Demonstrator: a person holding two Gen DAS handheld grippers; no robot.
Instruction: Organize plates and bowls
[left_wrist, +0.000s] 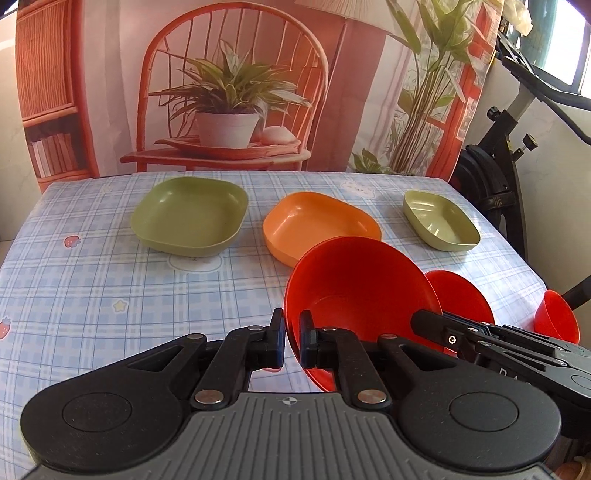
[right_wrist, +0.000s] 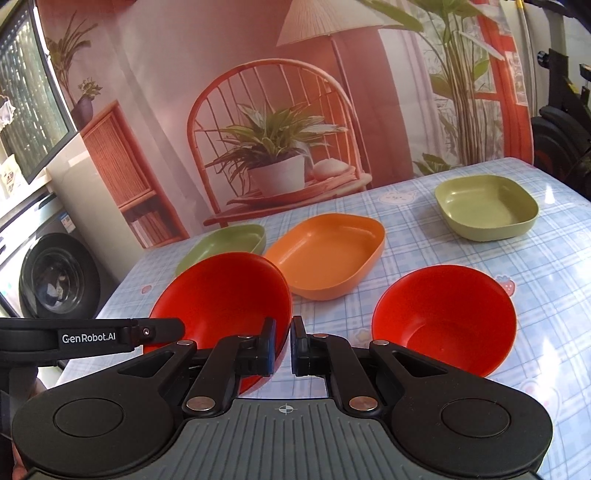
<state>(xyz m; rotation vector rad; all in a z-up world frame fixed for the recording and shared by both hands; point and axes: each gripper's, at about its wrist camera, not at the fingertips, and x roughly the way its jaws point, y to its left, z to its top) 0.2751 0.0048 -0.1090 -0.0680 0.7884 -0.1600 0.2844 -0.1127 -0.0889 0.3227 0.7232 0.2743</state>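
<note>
Both grippers, left and right, pinch the tilted red bowl at lower centre; next, nest it into the second red bowl at lower right.

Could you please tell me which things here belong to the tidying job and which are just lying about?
Job: held red bowl, second red bowl, third red bowl, orange dish, green plate, pale green dish.
Just about: exercise bike, washing machine, printed backdrop, checked tablecloth.
</note>
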